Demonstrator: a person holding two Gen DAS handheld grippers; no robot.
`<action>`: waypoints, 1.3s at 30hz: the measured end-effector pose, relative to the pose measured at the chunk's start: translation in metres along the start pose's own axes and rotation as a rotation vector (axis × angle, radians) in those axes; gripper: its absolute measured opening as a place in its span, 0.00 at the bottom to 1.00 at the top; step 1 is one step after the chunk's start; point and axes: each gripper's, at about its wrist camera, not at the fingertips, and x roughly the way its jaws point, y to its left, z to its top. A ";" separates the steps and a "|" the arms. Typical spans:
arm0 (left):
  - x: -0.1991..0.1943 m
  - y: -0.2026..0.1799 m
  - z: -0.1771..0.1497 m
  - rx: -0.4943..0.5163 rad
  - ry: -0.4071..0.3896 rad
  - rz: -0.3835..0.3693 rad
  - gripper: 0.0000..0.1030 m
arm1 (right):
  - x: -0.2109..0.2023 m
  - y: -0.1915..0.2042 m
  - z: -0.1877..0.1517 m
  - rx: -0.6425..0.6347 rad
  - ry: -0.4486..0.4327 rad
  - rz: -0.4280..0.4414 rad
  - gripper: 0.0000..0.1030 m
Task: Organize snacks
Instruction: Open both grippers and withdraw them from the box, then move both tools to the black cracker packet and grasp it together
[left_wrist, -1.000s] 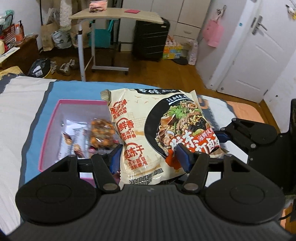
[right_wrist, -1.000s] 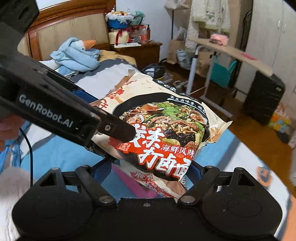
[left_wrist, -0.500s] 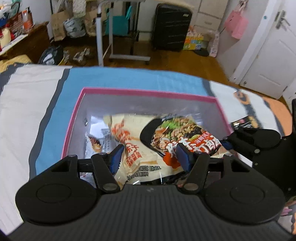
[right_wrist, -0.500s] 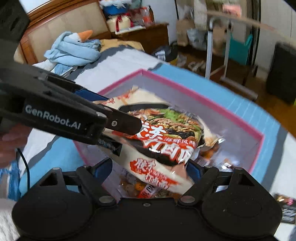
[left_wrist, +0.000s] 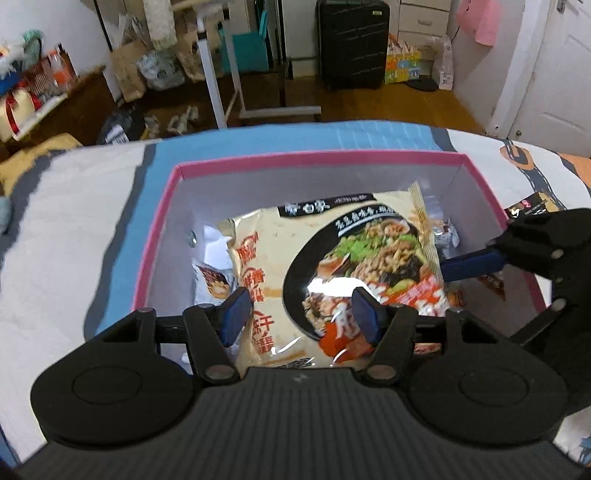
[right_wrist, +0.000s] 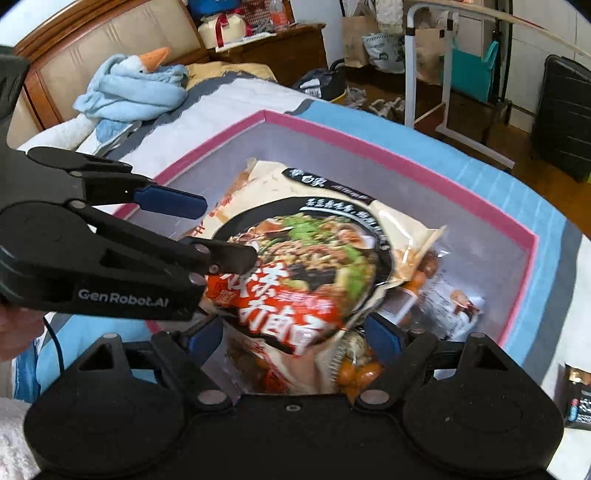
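Both grippers clamp the glossy crinkled noodle packet (left_wrist: 332, 258) inside the pink-rimmed box (left_wrist: 314, 158).

The bed (left_wrist: 74, 236) carries a pink-rimmed box (left_wrist: 317, 158) and blue towel (right_wrist: 129, 92).

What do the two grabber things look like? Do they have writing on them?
Both are black plastic. The left gripper has two round discs on a ribbed body and jointed arms ending in blue pads. The right gripper is built the same. White letters on the left one's side read "GenRobot.AI", and a thin black cable hangs below it.
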 end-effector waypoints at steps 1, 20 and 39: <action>-0.005 -0.001 0.000 -0.004 -0.010 0.001 0.57 | -0.004 0.000 -0.001 0.001 -0.003 -0.005 0.85; -0.133 -0.073 0.003 0.078 -0.059 -0.067 0.61 | -0.158 0.002 -0.045 -0.145 -0.129 -0.141 0.85; -0.167 -0.197 0.005 0.262 -0.088 -0.142 0.83 | -0.250 -0.055 -0.103 -0.185 -0.173 -0.273 0.91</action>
